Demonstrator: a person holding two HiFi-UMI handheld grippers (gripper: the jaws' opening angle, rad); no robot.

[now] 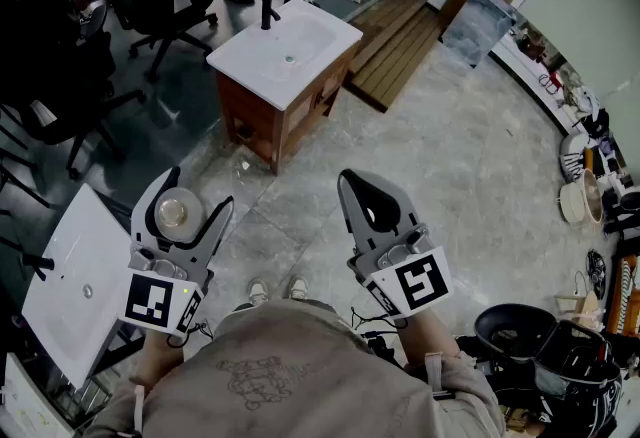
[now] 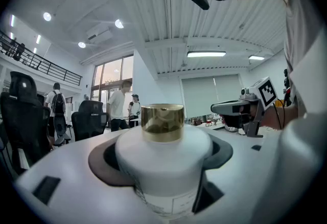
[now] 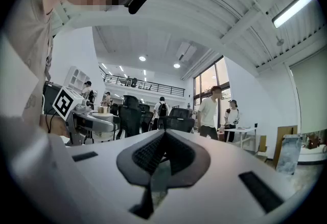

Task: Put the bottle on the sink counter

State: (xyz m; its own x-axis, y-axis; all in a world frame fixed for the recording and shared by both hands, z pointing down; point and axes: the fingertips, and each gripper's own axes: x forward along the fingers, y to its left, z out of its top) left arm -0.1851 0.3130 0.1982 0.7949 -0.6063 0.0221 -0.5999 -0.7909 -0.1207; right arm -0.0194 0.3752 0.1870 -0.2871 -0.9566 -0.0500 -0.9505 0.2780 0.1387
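A white bottle [image 2: 163, 159] with a gold cap [image 2: 162, 122] stands upright between the jaws of my left gripper [image 2: 163, 177], which is shut on its body and holds it in the air. From the head view the bottle [image 1: 177, 214] shows cap-up inside the left gripper [image 1: 188, 204], low and left of the picture. The sink counter [image 1: 258, 64], a white basin top on a brown wooden cabinet with a black tap, stands on the floor some way ahead. My right gripper [image 1: 352, 188] is shut with nothing in it, its dark pads [image 3: 148, 154] pressed together.
A second white basin slab [image 1: 75, 271] lies at the lower left beside my left gripper. Black office chairs [image 1: 60, 56] crowd the left side. Wooden boards [image 1: 395, 41] lie behind the sink counter. Baskets and clutter [image 1: 585, 196] line the right wall. People stand in the background.
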